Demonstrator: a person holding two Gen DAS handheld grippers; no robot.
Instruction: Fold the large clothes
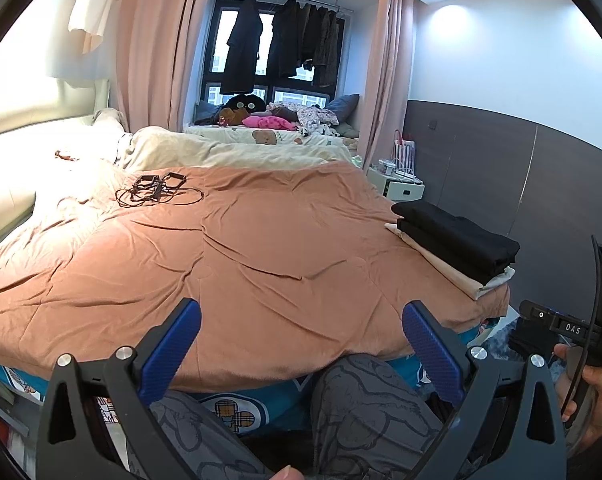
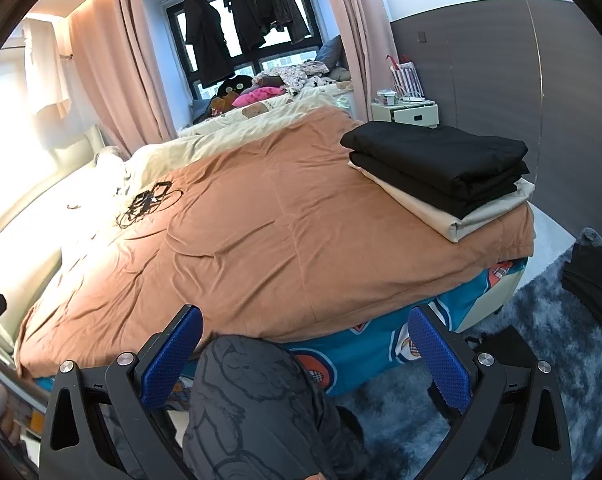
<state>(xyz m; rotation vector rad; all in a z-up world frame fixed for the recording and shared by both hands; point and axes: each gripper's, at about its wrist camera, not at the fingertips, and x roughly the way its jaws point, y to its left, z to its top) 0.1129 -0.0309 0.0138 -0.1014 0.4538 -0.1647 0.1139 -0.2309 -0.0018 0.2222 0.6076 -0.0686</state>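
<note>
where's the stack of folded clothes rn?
The stack of folded black and beige clothes sits on the near right corner of the orange-brown bedspread, right side in both wrist views, just in front of the white nightstand.

1. A home bedroom: a wide bed under a rumpled rust-orange blanket [image 1: 261, 240] is filling the room.
2. Pink floor-length curtains [image 1: 153, 48] are framing a window where dark coats [image 1: 243, 40] are hanging.
3. A small white nightstand [image 2: 411, 114] is standing alongside.

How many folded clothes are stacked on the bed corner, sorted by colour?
Folded black fabric garments: 2
Folded cream fabric garment: 1
Total: 3, in one stack on the rust-orange bedspread, cream at the bottom.
</note>
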